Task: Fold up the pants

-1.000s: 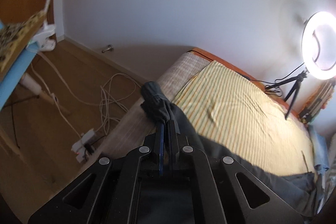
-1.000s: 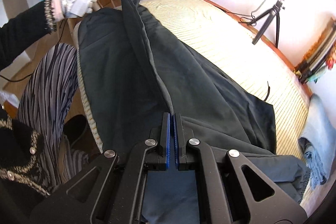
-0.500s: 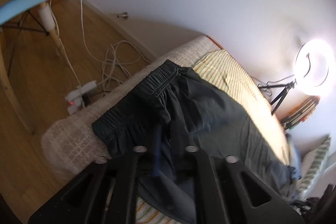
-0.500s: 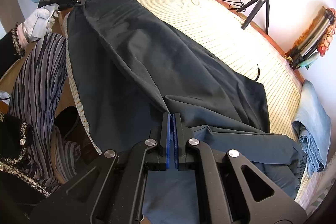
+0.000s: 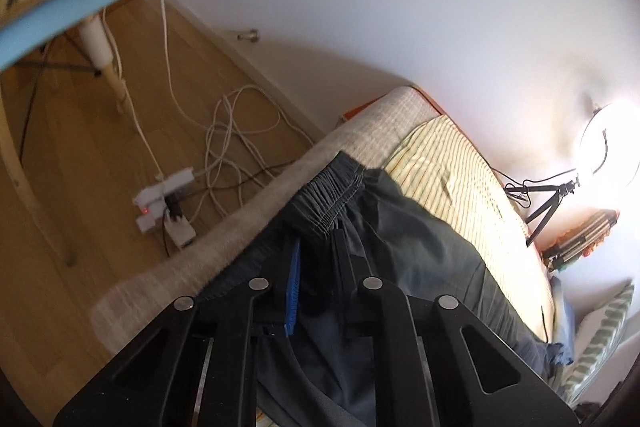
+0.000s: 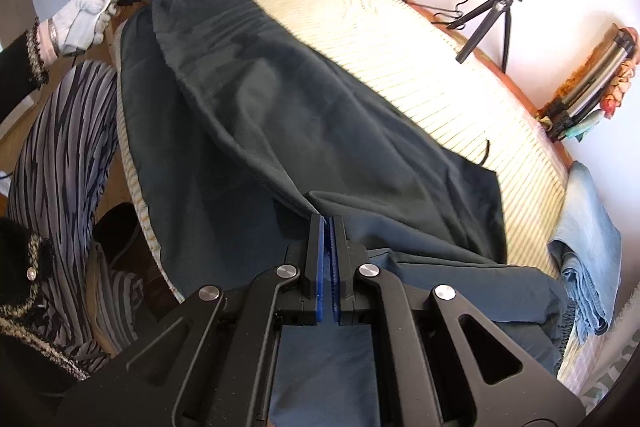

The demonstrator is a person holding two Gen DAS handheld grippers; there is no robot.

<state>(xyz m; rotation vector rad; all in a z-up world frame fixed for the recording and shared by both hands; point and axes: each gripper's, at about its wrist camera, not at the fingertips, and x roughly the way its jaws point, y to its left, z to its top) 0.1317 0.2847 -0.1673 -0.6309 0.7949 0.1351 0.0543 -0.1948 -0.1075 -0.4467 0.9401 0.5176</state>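
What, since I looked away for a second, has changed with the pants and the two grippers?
The left gripper lowered the waistband from mid-air onto the edge of the bed and let go; its jaws are closing again with cloth between them. The pants now lie flatter. The right gripper stayed shut on the pants, barely moving.
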